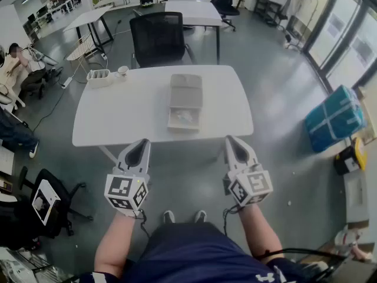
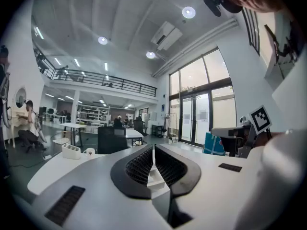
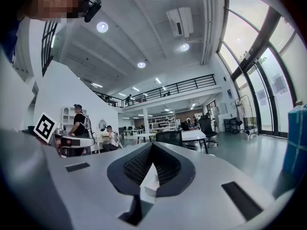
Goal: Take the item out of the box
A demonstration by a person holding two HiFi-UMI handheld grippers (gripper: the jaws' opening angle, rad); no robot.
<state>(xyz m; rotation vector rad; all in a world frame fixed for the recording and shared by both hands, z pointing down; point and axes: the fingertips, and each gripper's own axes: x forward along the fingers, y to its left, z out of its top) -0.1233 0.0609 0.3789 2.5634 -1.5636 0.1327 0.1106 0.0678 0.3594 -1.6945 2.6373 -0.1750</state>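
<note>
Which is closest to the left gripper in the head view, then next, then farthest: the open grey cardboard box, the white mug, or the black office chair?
1. Open grey cardboard box, middle of the white table, ahead-right of the left gripper.
2. White mug, table's far left corner.
3. Black office chair, behind the table.

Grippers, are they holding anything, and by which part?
Nothing. The left gripper and right gripper both have jaws shut and empty, short of the open grey box.
</note>
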